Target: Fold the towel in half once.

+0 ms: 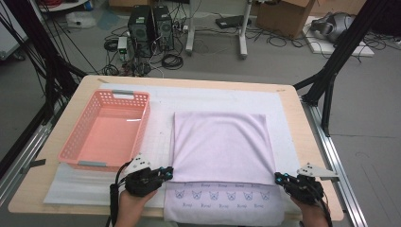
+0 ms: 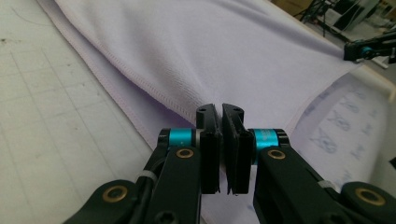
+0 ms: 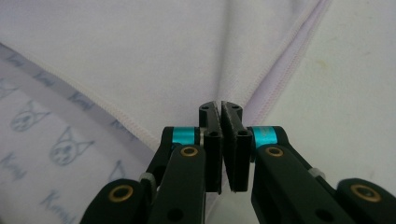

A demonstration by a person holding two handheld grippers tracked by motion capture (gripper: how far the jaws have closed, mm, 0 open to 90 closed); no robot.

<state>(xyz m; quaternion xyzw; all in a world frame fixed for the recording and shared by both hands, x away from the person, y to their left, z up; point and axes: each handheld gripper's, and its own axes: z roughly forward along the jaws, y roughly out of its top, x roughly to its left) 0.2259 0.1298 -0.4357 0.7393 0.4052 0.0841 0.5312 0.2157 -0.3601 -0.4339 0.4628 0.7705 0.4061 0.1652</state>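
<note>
Towel point(image 1: 221, 144): your left tool point(image 1: 166, 173) and right tool point(image 1: 280, 178) clamp its corners at 6 o'clock; uneven lifting could skew the fold.

We are in a robotics lab or test workshop. The light wooden worktable point(image 1: 47, 189) stands on a grey concrete floor point(image 1: 369, 109). Beyond the table's far edge stand two black computer towers point(image 1: 151, 26) amid loose black cables point(image 1: 172, 60). Black metal rig struts point(image 1: 338, 61) flank the table, and a brown cardboard box point(image 1: 283, 16) sits behind its far right corner.
</note>
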